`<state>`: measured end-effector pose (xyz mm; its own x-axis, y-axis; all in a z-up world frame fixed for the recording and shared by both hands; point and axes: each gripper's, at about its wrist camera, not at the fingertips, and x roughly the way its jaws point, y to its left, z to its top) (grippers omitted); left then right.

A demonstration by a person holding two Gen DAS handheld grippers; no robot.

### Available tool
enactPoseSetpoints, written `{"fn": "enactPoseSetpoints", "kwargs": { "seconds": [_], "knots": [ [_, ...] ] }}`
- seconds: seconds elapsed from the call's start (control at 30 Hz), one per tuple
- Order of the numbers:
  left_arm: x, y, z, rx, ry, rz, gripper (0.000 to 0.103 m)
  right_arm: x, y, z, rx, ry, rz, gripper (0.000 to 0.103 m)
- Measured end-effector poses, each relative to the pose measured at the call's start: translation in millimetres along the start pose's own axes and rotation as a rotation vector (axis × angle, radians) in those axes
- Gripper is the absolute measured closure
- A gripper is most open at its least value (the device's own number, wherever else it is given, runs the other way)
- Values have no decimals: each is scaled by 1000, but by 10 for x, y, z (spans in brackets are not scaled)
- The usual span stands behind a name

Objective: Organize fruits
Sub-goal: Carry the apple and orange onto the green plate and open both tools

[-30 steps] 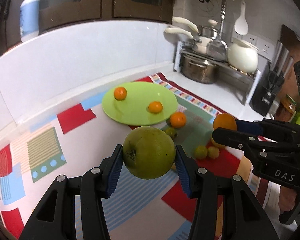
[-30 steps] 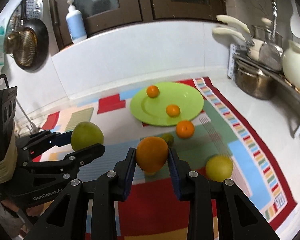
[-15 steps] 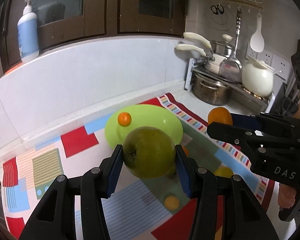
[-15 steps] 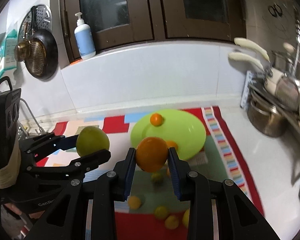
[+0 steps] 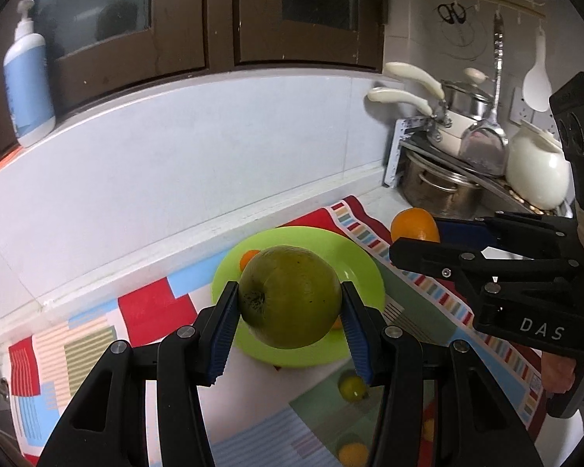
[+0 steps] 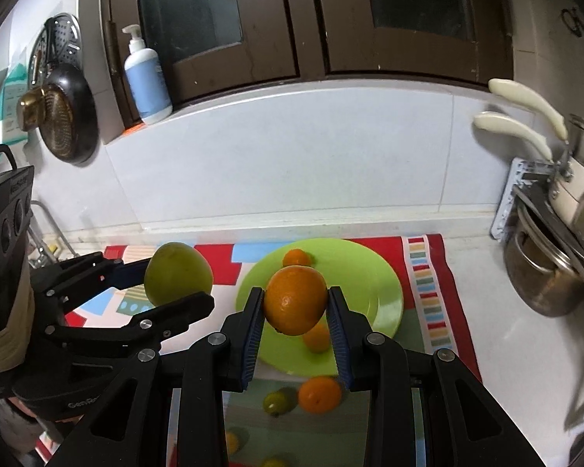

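Note:
My left gripper (image 5: pixel 290 313) is shut on a large green fruit (image 5: pixel 290 295) and holds it in the air over the near side of the lime-green plate (image 5: pixel 362 272). My right gripper (image 6: pixel 295 317) is shut on a large orange (image 6: pixel 295 299), also held above the plate (image 6: pixel 381 292). Each gripper shows in the other's view: the green fruit (image 6: pixel 177 272) at the left, the orange (image 5: pixel 414 225) at the right. Two small oranges (image 6: pixel 296 257) (image 6: pixel 316 336) lie on the plate. Loose fruit lies on the mat: an orange (image 6: pixel 320 394), a small green one (image 6: pixel 275 401) and small yellow ones (image 5: pixel 352 454).
A patterned mat (image 5: pixel 144 307) covers the white counter. A rack with steel pots (image 5: pixel 440 190) and a white kettle (image 5: pixel 537 175) stands at the right. A lotion bottle (image 6: pixel 146 81) sits on the ledge under dark cabinets. A strainer pan (image 6: pixel 64 116) hangs on the left wall.
Both grippers have risen and moved toward the plate with their fruit still held. The loose fruit on the mat has slid lower in both views.

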<state>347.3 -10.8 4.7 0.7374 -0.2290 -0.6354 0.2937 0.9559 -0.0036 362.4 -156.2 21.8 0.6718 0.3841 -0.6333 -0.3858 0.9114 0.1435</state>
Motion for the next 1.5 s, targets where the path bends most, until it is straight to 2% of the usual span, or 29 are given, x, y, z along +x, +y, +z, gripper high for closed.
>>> {"fn": "enactPoseSetpoints", "kwargs": {
  "seconds": [0.37,0.83,1.3,1.37,1.43,1.5],
  "knots": [
    [655,91,95,-13,64,1,53,632,-302,150,-43,57,4,70],
    [1370,192,2,-38,170,-2,53,1382,-608,12,-34,165,27,70],
    [1699,202,-156,-25,250,-9,53,1716,-730,-148,-15,233,33,70],
    [1689,205,-164,-28,244,-8,52,1740,-721,-140,-12,233,28,68],
    [1630,197,-143,-19,219,2,45,1724,-706,-142,-13,227,15,58],
    [1572,194,-119,-11,204,12,42,1680,-696,-145,-16,212,10,57]
  ]
}}
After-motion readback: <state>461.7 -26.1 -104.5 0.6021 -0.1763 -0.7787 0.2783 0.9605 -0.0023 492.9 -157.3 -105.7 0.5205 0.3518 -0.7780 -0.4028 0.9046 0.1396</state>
